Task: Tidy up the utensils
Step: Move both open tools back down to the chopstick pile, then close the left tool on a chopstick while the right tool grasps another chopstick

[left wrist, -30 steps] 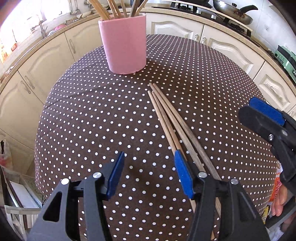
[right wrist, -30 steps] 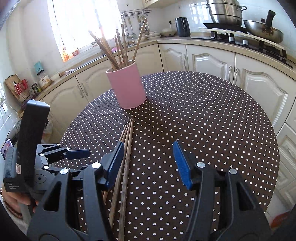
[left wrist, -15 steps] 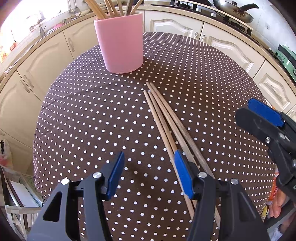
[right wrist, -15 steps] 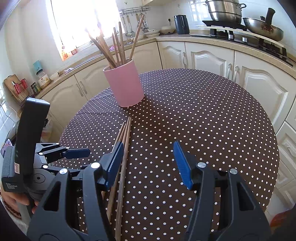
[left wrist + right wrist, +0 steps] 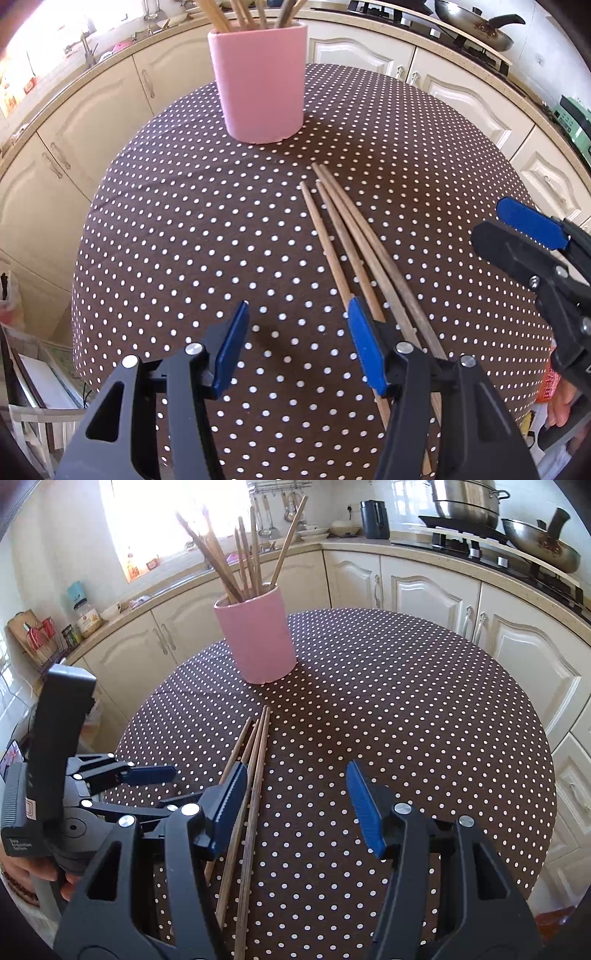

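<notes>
- Both tongs, left (image 5: 297,341) and right (image 5: 295,803), had edged nearer the pink cup (image 5: 260,79), jaws half open, empty.
- Chopsticks (image 5: 351,240) still lay on the desk (image 5: 184,221), unpicked, beside both.

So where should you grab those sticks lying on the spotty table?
Probably around the middle of the chopsticks, coming down from above with the gripper fingers either side of the bundle. They lie flat and close together on the tablecloth, so a squeeze across them could gather them.
</notes>
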Demonstrator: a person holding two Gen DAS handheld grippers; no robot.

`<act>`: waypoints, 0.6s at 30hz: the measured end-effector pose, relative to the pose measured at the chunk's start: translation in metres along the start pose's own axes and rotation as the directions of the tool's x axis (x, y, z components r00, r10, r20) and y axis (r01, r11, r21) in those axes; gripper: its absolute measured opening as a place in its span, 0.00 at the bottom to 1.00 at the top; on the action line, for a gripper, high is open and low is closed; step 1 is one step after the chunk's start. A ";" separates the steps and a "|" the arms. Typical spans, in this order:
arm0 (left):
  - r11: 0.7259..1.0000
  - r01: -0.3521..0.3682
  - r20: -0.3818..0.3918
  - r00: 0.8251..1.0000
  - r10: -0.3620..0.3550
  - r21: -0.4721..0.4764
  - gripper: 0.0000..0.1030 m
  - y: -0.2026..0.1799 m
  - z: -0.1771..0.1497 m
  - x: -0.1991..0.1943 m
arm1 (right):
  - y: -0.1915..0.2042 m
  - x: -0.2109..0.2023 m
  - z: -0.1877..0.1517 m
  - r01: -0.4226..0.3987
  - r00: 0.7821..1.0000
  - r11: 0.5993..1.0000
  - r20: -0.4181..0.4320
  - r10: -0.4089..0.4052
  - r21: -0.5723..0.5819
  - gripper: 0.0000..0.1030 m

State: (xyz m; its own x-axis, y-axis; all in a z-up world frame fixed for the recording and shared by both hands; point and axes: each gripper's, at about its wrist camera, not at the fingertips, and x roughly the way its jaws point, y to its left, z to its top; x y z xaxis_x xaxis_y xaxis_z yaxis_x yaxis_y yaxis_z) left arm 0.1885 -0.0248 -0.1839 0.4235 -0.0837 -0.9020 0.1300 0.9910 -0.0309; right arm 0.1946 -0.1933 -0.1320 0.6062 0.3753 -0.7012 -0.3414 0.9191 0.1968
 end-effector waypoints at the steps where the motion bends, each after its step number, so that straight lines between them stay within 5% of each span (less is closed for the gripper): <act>1: 1.000 0.005 -0.004 1.000 -0.005 -0.006 0.54 0.001 0.000 0.000 | 0.000 0.002 0.001 0.000 1.000 1.000 -0.007 0.000 0.002 0.54; 13: 0.998 -0.024 -0.016 1.000 0.025 0.066 0.53 -0.020 0.000 0.005 | -0.001 0.008 0.007 0.001 0.999 1.000 -0.049 -0.001 0.002 0.54; 18: 0.998 -0.022 -0.024 0.999 0.024 0.057 0.24 -0.006 0.004 0.004 | 0.008 0.019 0.010 -0.002 0.992 0.999 -0.128 -0.005 -0.053 0.54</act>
State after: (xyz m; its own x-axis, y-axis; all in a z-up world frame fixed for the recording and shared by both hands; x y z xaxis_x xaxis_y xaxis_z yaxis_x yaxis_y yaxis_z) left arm 0.1927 -0.0319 -0.1857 0.4047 -0.0576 -0.9126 0.1710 0.9852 0.0137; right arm 0.2106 -0.1774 -0.1363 0.5110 0.3522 -0.7841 -0.3800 0.9108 0.1615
